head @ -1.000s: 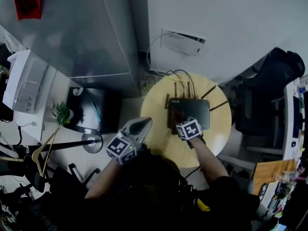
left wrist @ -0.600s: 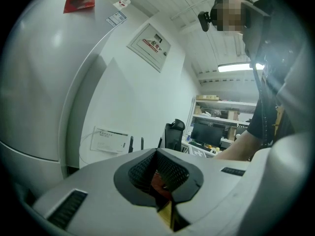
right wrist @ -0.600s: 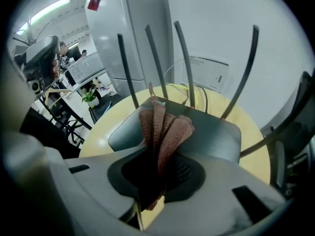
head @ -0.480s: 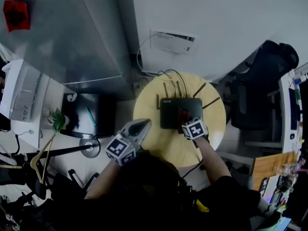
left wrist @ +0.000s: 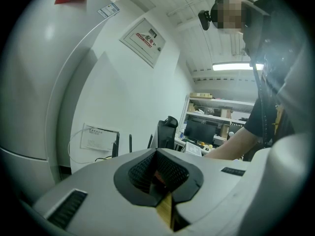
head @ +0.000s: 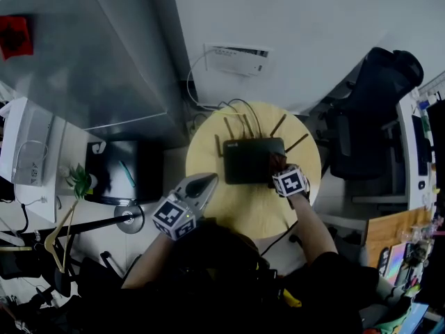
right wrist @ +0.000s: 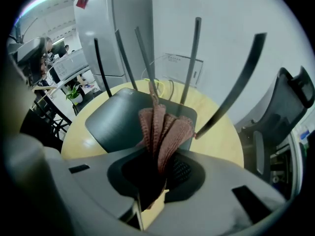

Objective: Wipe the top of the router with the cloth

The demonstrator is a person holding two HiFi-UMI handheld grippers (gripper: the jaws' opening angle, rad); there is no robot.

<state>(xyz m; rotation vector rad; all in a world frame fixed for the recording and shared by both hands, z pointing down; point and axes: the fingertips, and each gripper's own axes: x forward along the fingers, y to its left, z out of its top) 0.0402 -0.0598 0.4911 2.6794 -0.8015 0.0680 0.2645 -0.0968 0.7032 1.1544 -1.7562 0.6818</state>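
Note:
A black router (head: 254, 160) with several upright antennas lies on the round yellow table (head: 243, 204). In the right gripper view its flat top (right wrist: 125, 117) fills the middle. My right gripper (head: 281, 169) is shut on a reddish-brown cloth (right wrist: 162, 129), whose folds rest on the router's right end. My left gripper (head: 201, 185) hovers off the table's left edge, jaws shut with nothing between them; in the left gripper view (left wrist: 160, 181) it points toward the wall.
A white wall box (head: 235, 60) with cables hangs behind the table. A black office chair (head: 375, 110) stands to the right. A dark bin (head: 128, 172) and a plant (head: 80, 179) sit on the floor to the left. A large grey cabinet (head: 83, 54) is at back left.
My right gripper has dragged the cloth across the router's top from its left end to its right end. The left gripper has stayed where it was.

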